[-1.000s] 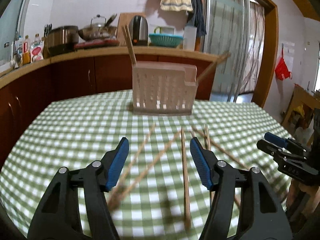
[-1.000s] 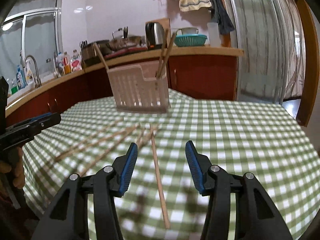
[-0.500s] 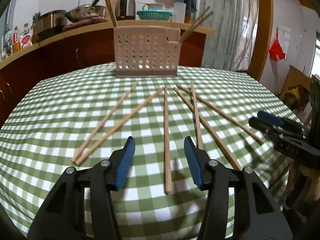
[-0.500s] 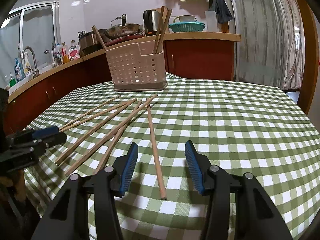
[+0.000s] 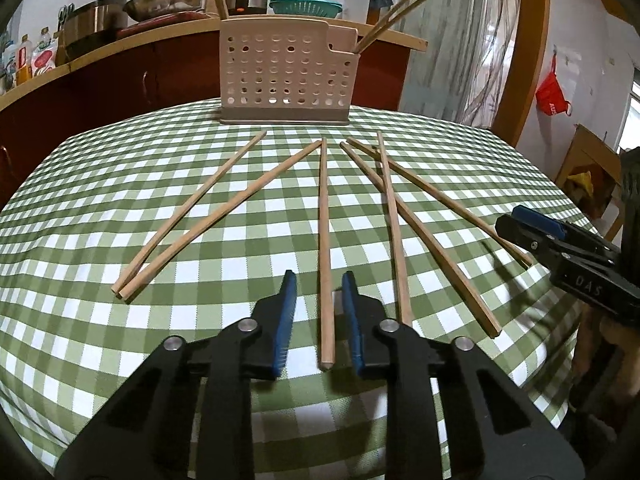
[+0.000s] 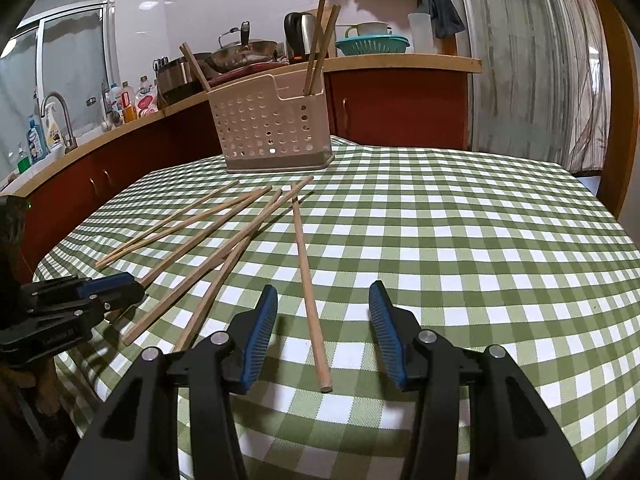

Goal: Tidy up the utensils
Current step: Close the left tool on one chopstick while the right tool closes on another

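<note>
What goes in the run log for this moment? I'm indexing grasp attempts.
left claw: open, straddling chopstick | right claw: open, straddling chopstick | holder: three chopsticks in

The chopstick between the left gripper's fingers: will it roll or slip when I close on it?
The chopstick looks like a thin, round wooden stick, so it is probably stiff and light. Lying flat on the checked cloth, it may roll sideways if one pad touches first. The left gripper straddles only its near end, so it may droop when lifted.

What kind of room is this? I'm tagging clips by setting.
Most likely a home kitchen with a dining table: a counter with a kettle and wok, a sink faucet, and a checked tablecloth under chopsticks.
</note>
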